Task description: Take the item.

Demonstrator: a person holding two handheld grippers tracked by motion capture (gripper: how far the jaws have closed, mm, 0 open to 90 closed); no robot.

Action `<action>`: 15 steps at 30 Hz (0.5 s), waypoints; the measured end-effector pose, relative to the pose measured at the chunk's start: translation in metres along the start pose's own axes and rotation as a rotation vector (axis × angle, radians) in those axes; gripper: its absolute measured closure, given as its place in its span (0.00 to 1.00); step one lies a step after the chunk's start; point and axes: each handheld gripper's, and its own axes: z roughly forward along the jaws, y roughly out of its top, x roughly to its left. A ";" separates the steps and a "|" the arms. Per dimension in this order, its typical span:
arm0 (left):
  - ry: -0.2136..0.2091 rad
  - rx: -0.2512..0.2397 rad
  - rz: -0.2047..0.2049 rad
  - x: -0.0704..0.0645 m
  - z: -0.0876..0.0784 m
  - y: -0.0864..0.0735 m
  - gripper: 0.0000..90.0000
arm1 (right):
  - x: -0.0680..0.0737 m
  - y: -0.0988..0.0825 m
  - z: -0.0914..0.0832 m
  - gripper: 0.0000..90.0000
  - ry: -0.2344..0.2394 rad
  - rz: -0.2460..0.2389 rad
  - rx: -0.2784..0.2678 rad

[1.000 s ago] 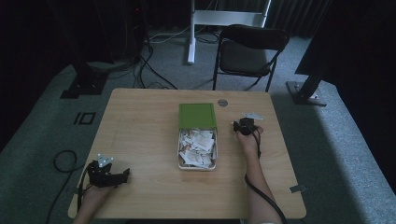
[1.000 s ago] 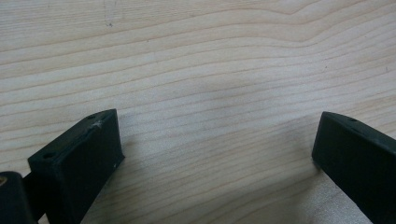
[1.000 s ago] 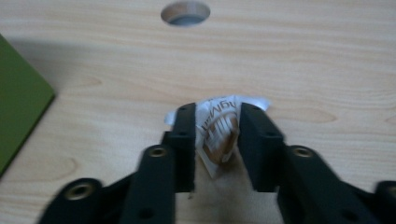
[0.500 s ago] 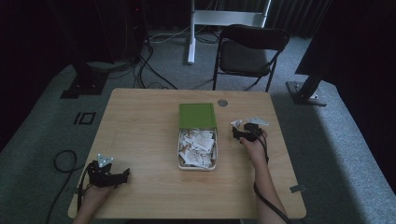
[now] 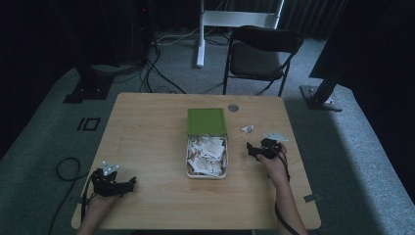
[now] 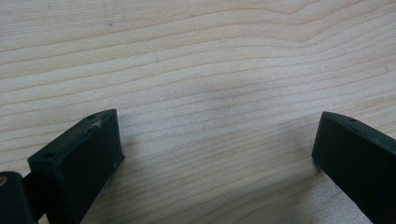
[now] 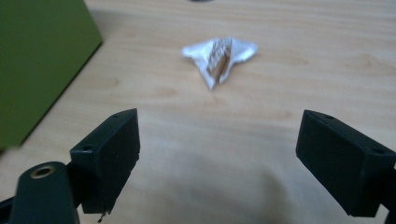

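Note:
A green lid (image 5: 207, 121) leans at the far end of an open tin (image 5: 188, 161) holding several white packets (image 5: 207, 152) at the table's middle. One small white packet (image 5: 247, 129) (image 7: 219, 55) lies alone on the wood to the right of the lid. My right gripper (image 5: 255, 148) (image 7: 219, 135) sits just behind that packet, open, nothing between its jaws; the green lid (image 7: 37, 60) shows at its left. My left gripper (image 5: 127, 184) (image 6: 217, 135) rests near the front left corner, open over bare wood.
A small dark disc (image 5: 233, 107) lies near the table's far edge. A folding chair (image 5: 259, 54) stands beyond the table, with cables and stand bases on the floor. The wooden table (image 5: 147, 132) has wide bare room on its left half.
My right gripper has drawn back toward the near edge, and the lone white packet now lies in the open ahead of it. The left gripper has not moved.

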 end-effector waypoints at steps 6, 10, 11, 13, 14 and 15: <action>0.000 0.001 0.001 0.000 0.000 0.000 0.03 | -0.003 -0.012 -0.019 0.15 0.008 -0.008 -0.004; 0.000 0.000 0.000 0.000 0.000 0.000 0.03 | -0.005 -0.019 -0.032 0.15 0.023 -0.004 -0.011; 0.000 0.000 0.000 0.000 0.000 0.000 0.03 | -0.005 -0.020 -0.035 0.15 0.038 -0.016 -0.007; 0.000 0.000 0.000 0.000 0.000 0.000 0.03 | -0.006 -0.023 -0.042 0.15 0.054 -0.041 -0.005; 0.000 0.000 0.000 0.000 0.000 0.000 0.03 | -0.006 -0.025 -0.045 0.15 0.061 -0.041 -0.002; 0.000 0.000 0.000 0.000 0.000 0.000 0.03 | -0.006 -0.027 -0.049 0.15 0.060 -0.044 -0.002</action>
